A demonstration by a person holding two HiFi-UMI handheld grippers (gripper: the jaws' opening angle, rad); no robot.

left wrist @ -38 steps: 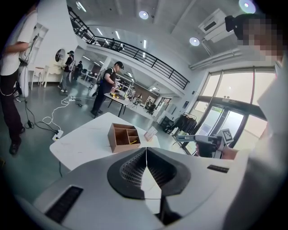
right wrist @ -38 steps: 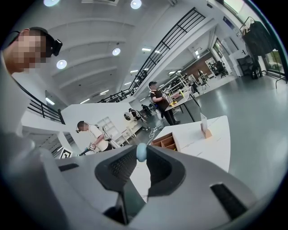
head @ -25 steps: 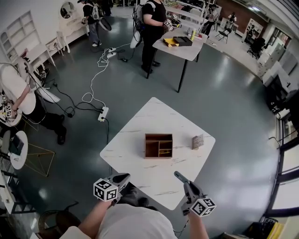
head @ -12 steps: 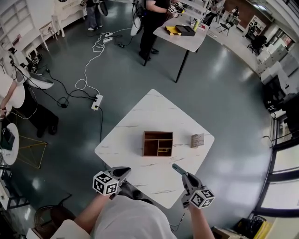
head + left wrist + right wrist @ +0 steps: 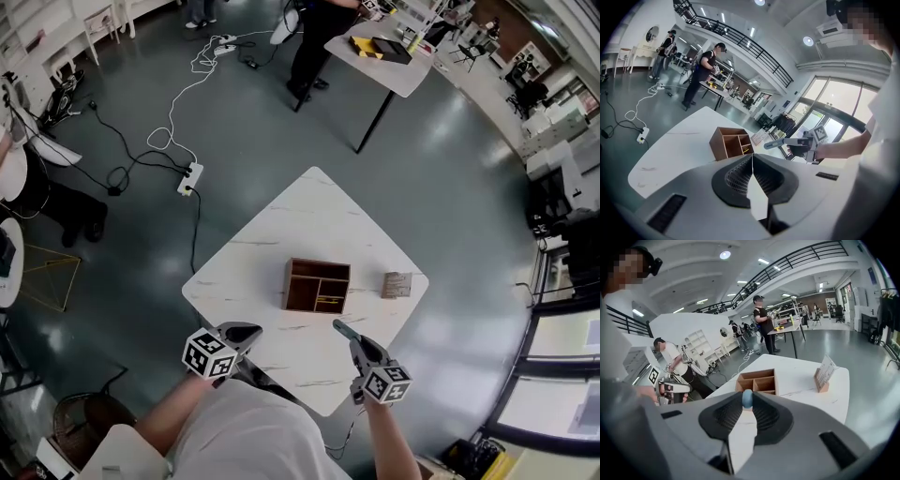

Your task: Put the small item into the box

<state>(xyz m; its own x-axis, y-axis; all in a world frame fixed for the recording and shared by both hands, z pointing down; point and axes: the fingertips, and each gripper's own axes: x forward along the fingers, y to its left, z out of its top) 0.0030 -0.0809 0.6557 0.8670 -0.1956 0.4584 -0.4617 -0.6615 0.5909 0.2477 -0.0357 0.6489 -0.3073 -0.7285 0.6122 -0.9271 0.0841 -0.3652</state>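
A brown wooden box (image 5: 317, 285) with several compartments sits in the middle of the white marble table (image 5: 281, 246); it also shows as the box (image 5: 731, 143) and the box (image 5: 757, 381). My right gripper (image 5: 337, 326) hovers over the table's near edge, just short of the box, and is shut on a small blue item (image 5: 747, 398) at its jaw tips. My left gripper (image 5: 251, 330) is at the near left edge, jaws shut with nothing between them. One compartment holds something yellow (image 5: 328, 303).
A small card holder (image 5: 397, 284) stands on the table right of the box, seen again as the card holder (image 5: 824, 373). A second table (image 5: 394, 52) with a person is far off. Cables and a power strip (image 5: 188, 177) lie on the floor at left.
The head view has tilted and shifted, so the table sits higher in frame. Both grippers have moved slightly forward toward the table; both stay shut.
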